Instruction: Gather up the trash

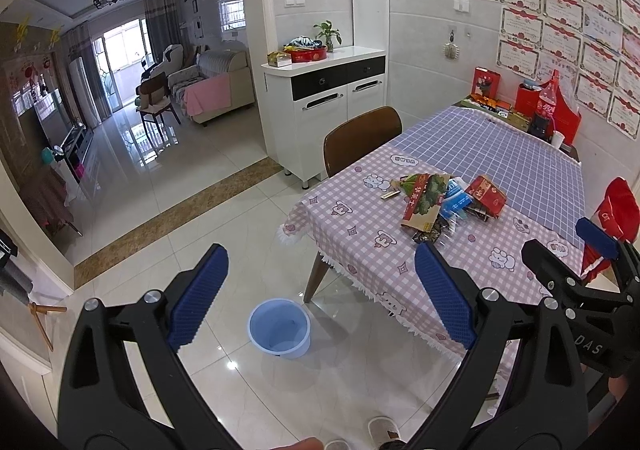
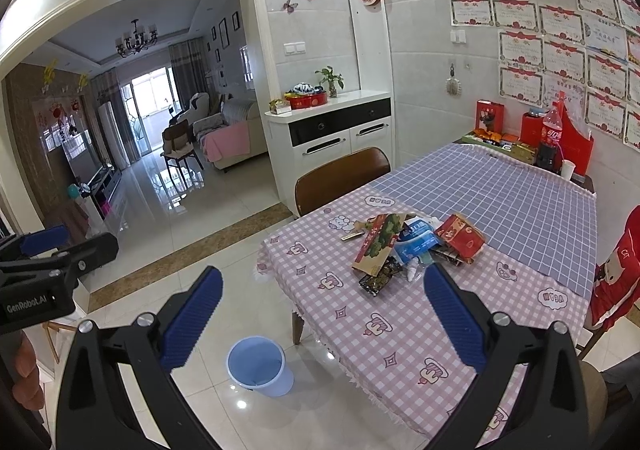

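A pile of trash (image 1: 448, 202) lies on the pink checked tablecloth (image 1: 360, 234): a flat brown box with green print (image 2: 378, 246), a blue and white wrapper (image 2: 414, 242), a red carton (image 2: 460, 238) and dark foil packets (image 2: 378, 278). A light blue bin (image 1: 280, 328) stands on the tiled floor by the table's near corner, also in the right wrist view (image 2: 260, 366). My left gripper (image 1: 320, 282) is open and empty, above the bin and short of the table. My right gripper (image 2: 322, 298) is open and empty, short of the pile.
A brown chair (image 1: 362, 138) is tucked in at the table's far left side. A chair with a red cover (image 2: 616, 270) stands at the right. Red boxes and a cola bottle (image 2: 552, 134) stand at the table's far end. A white cabinet (image 1: 324, 102) stands behind.
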`<state>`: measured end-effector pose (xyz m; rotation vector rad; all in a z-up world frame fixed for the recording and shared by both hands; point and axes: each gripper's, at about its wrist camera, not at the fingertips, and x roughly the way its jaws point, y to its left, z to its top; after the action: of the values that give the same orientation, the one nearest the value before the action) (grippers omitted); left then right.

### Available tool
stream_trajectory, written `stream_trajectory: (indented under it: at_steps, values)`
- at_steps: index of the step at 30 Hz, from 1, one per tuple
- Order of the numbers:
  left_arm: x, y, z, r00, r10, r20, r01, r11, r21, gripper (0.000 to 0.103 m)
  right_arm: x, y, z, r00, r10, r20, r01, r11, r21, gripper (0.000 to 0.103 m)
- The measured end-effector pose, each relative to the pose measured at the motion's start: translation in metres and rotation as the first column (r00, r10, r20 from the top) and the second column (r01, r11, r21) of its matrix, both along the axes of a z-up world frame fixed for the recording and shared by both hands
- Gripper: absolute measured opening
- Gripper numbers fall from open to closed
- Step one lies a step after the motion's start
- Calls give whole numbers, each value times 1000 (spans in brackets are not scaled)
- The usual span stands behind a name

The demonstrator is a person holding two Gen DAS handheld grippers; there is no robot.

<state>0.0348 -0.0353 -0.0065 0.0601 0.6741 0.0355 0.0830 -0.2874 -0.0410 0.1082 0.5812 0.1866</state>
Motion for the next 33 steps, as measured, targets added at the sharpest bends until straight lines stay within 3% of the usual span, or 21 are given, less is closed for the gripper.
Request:
stream_trajectory:
  at_steps: [16, 27, 33]
  values:
    - [-8, 13, -5, 1000, -3, -9, 2, 1000, -4, 92, -10, 17, 3, 999, 32, 15, -33, 999, 30, 99]
    - [-14, 34, -15, 999, -19, -31, 19, 1000, 0, 92, -20, 45, 0, 999, 17, 30, -15, 998, -57, 99]
    - [-14, 41, -24, 998, -31, -52, 31, 1000, 2, 92, -23, 49, -8, 1000, -19, 12, 19, 999, -33, 99]
